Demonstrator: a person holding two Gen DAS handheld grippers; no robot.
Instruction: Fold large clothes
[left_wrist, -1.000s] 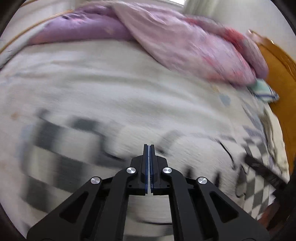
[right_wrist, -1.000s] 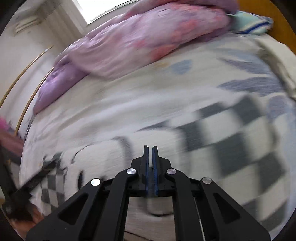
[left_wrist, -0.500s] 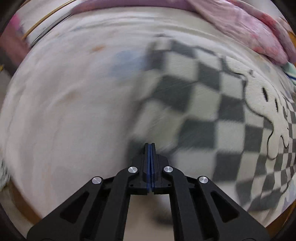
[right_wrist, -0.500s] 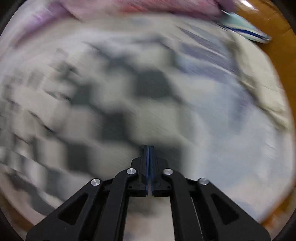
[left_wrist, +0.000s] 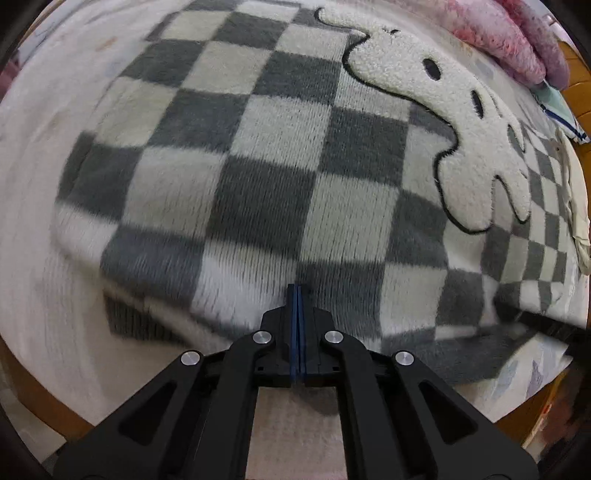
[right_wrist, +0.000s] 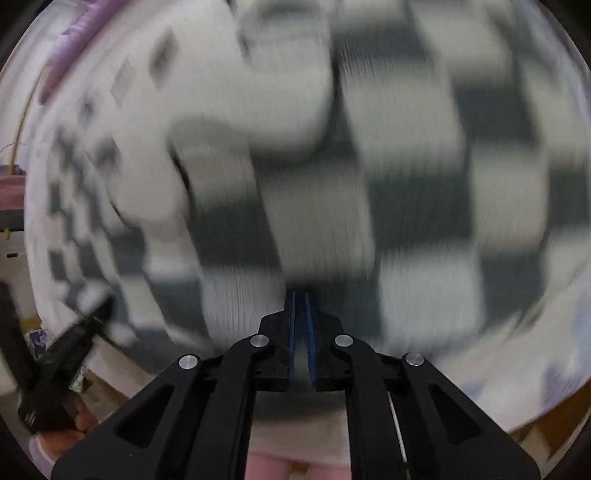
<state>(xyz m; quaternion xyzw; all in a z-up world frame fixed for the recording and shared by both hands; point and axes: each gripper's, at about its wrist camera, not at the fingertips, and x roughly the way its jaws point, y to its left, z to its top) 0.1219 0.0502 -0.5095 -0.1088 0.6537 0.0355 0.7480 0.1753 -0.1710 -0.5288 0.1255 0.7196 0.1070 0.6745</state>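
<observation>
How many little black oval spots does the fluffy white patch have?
3 show: on the fluffy white patch of the checkered garment, one near its top, one in the middle, one lower right. The right wrist view is too blurred to check.

No legible text, label, brand mark, number or sign appears in either view. The checkered garment (left_wrist: 258, 177), which fills most of the left wrist frame, carries only grey and white squares and, at upper right, a white fleece figure (left_wrist: 461, 122) outlined in black with dark oval marks; none of these marks forms a character. The right wrist frame is motion-blurred throughout, so any fine print there cannot be resolved. The black gripper parts at the bottom of both frames bear plain metal screw heads without markings.
</observation>
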